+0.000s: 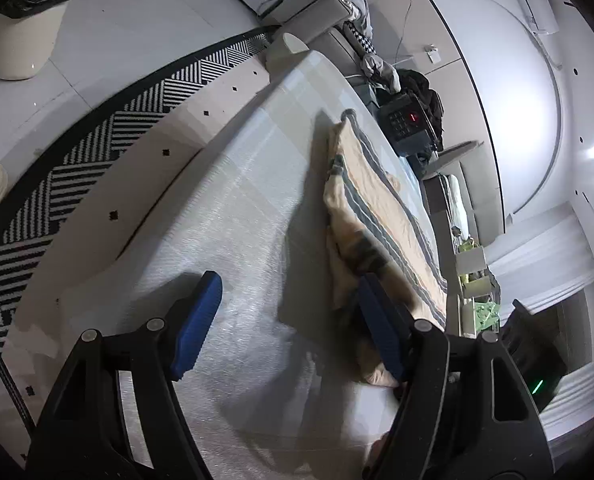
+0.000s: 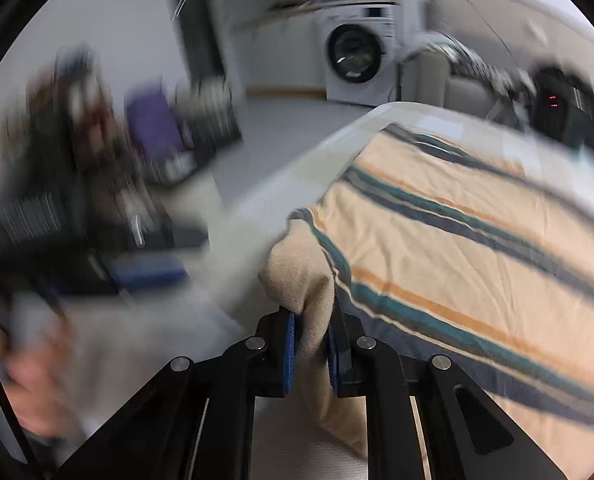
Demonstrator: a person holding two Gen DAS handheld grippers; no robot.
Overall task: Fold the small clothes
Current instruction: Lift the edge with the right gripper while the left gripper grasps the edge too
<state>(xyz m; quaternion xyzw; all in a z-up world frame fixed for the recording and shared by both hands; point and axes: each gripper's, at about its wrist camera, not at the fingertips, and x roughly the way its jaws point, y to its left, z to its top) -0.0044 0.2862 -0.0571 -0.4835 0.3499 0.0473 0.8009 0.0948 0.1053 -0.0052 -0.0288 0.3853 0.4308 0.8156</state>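
A peach garment [image 1: 377, 208] with teal, grey and orange stripes lies on the white table [image 1: 237, 200], towards its right side. My left gripper [image 1: 287, 284] is open over bare tabletop just left of the cloth. Its right finger [image 1: 377, 320] sits against the cloth's near edge, and nothing is between the pads. In the right wrist view the garment [image 2: 457, 240] fills the right half. My right gripper [image 2: 312, 320] is shut on a bunched peach corner of it. The left gripper [image 2: 145, 272] and the hand [image 2: 37, 392] holding it show as a blur at the left.
A black-and-white striped rug [image 1: 77, 160] curves around the table's left side. A black device with a red display [image 1: 409, 120] stands past the far edge by a grey sofa [image 1: 337, 12]. A washing machine [image 2: 357, 64] stands at the back, a bin with a black bag [image 1: 29, 20] on the floor.
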